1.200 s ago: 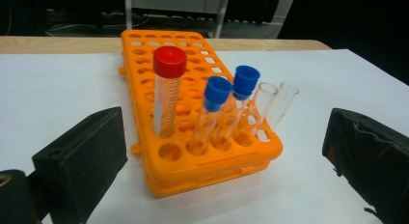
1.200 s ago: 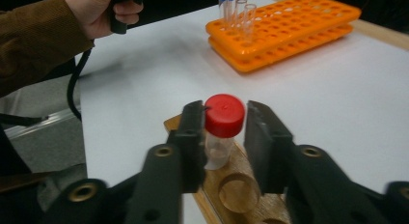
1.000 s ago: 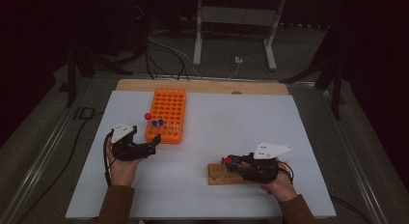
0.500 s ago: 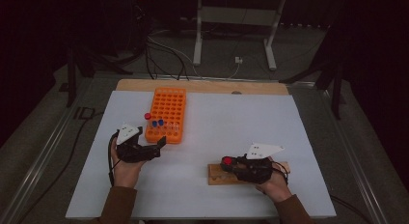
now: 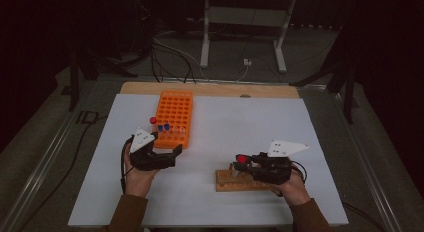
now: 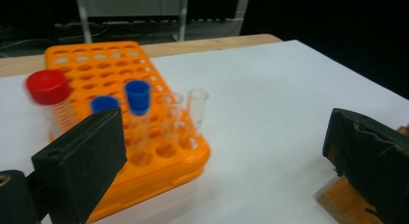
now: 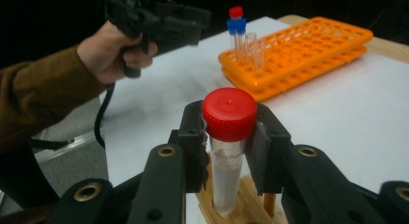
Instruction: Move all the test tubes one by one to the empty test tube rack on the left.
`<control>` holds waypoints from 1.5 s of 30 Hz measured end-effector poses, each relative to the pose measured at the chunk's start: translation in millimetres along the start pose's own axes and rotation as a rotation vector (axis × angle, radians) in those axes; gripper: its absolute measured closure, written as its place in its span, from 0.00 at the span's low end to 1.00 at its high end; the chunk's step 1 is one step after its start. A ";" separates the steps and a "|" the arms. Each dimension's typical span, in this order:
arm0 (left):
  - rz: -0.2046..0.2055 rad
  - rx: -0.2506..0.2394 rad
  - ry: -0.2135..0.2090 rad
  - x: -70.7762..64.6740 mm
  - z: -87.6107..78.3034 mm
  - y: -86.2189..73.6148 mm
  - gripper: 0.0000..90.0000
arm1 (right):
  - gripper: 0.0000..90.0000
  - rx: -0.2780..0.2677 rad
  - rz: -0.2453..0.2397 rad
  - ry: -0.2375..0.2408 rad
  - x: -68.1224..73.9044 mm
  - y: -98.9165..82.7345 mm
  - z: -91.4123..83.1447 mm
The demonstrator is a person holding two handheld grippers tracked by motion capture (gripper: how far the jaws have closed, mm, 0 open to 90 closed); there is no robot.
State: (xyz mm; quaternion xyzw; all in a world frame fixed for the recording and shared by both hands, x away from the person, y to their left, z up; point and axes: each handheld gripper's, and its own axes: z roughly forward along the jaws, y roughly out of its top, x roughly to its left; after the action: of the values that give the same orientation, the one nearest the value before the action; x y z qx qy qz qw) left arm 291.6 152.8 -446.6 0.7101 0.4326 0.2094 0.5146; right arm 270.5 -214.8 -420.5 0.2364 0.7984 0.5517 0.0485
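Red-capped tube (image 7: 228, 137) clamped upright by right gripper (image 7: 226, 137) over wooden rack (image 5: 235, 181) for clean seating; left gripper (image 6: 217, 151) agape by orange rack (image 6: 144, 137).

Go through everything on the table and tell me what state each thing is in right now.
Right gripper: shut on the red-capped tube.
Red-capped tube: capped, upright, its base in the wooden rack.
Wooden rack: flat on the table.
Left gripper: open, holding nothing.
Orange rack: mostly unfilled holes, some tubes at its near end.
Blue-capped tubes: capped, upright.
Clear tubes: uncapped, upright.
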 end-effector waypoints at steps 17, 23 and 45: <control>0.060 -0.013 -0.155 -45.3 9.8 18.0 0.04 | 0.79 -0.047 -0.001 -0.078 -4.5 33.4 5.1; 0.081 0.004 -0.205 -58.7 17.4 19.5 0.07 | 0.79 -0.035 0.022 -0.096 -7.0 35.0 17.3; 0.184 0.049 -0.341 -102.7 40.4 15.8 0.68 | 0.79 -0.007 0.013 -0.069 3.6 40.6 40.1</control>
State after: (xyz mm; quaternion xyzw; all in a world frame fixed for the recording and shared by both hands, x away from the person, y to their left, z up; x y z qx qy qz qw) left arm 272.6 43.8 -432.4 0.7842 0.2773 0.1217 0.5416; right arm 294.1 -167.4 -398.6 0.2604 0.7928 0.5461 0.0735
